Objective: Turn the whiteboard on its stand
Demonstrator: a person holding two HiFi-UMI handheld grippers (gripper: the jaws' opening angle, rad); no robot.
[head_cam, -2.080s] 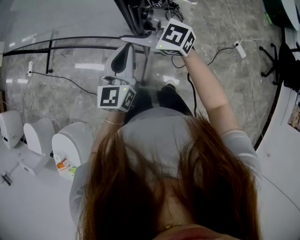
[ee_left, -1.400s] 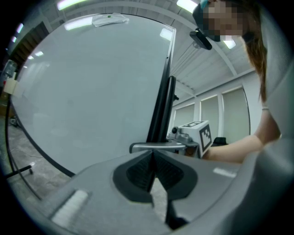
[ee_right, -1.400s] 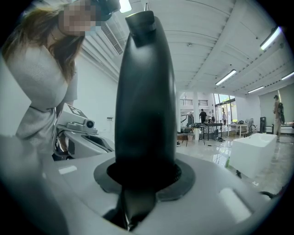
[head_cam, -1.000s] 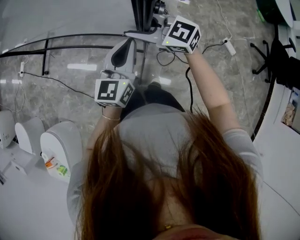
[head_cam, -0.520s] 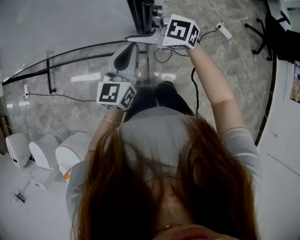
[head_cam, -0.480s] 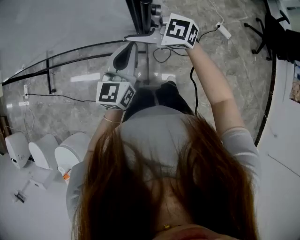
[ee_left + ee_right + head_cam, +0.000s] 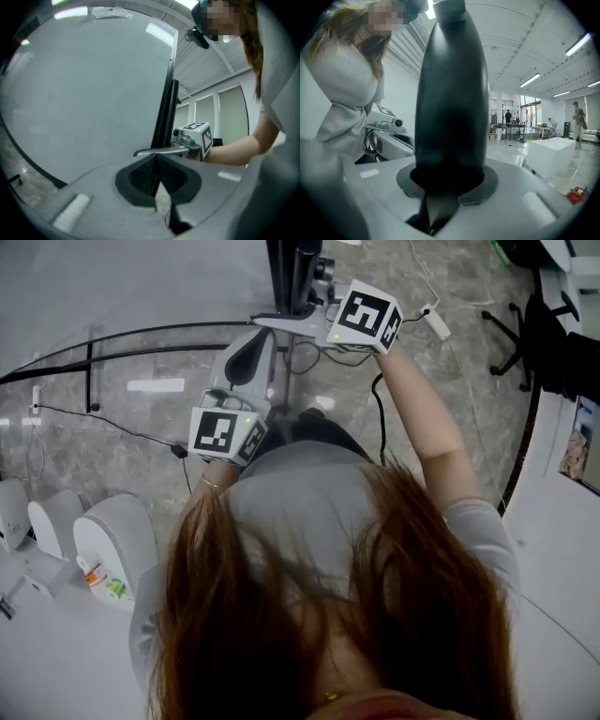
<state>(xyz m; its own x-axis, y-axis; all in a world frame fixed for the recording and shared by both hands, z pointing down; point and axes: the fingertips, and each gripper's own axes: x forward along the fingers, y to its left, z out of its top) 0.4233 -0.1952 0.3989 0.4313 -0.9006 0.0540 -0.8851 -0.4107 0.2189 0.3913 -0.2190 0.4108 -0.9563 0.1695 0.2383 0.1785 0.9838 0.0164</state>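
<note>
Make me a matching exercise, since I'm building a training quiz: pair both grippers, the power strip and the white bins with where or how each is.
Things:
1. left gripper
2. right gripper
3. power strip
4. white bins

Places or states:
a. top right of the head view, cable attached
b. closed on the black stand post
c. jaws together, nothing between
d. lower left of the head view

Pairs: 1-c, 2-b, 3-a, 4-d
</note>
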